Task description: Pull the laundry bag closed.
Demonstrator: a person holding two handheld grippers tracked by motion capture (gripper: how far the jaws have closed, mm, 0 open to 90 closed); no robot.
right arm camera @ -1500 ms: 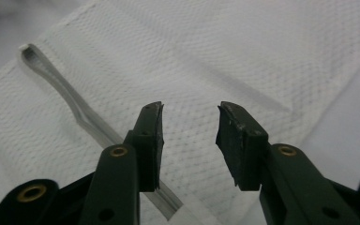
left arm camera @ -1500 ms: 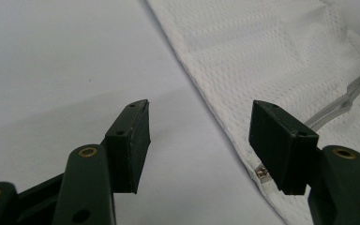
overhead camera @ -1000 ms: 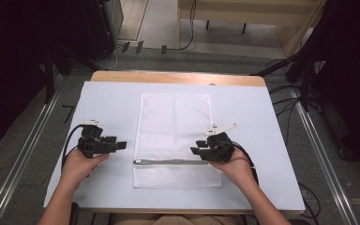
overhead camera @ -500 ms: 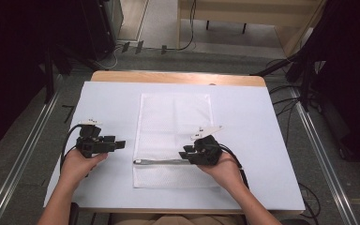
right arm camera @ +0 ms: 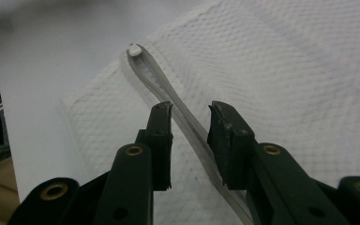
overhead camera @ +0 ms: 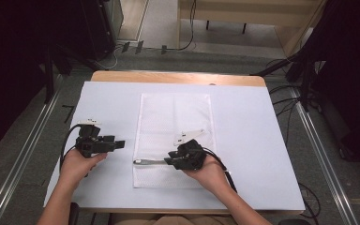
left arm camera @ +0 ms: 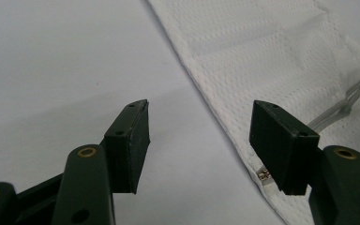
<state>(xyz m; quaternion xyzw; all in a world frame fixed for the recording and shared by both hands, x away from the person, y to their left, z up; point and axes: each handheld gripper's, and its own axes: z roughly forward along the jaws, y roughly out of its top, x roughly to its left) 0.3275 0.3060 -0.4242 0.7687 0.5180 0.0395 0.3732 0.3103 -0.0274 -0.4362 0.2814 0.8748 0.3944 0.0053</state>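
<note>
mesh bag (overhead camera: 173, 136) zipper (right arm camera: 187, 122) lies between the narrowly parted right tool (right arm camera: 190, 119); left tool (left arm camera: 199, 140) gapes wide, empty.

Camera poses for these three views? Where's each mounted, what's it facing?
High view: fixed above the table's near side, looking forward and down; forearms, left gripper, right gripper.
Left gripper view: rides the left gripper, facing the mesh bag edge; jaws apart.
Right gripper view: rides the right gripper, jaws straddling the zipper.
Shared: bag and zipper.

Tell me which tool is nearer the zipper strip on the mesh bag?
Right. The right tool straddles the zipper strip, jaws open on either side of it. The left tool sits off the mesh bag, on the table left of it.
</note>
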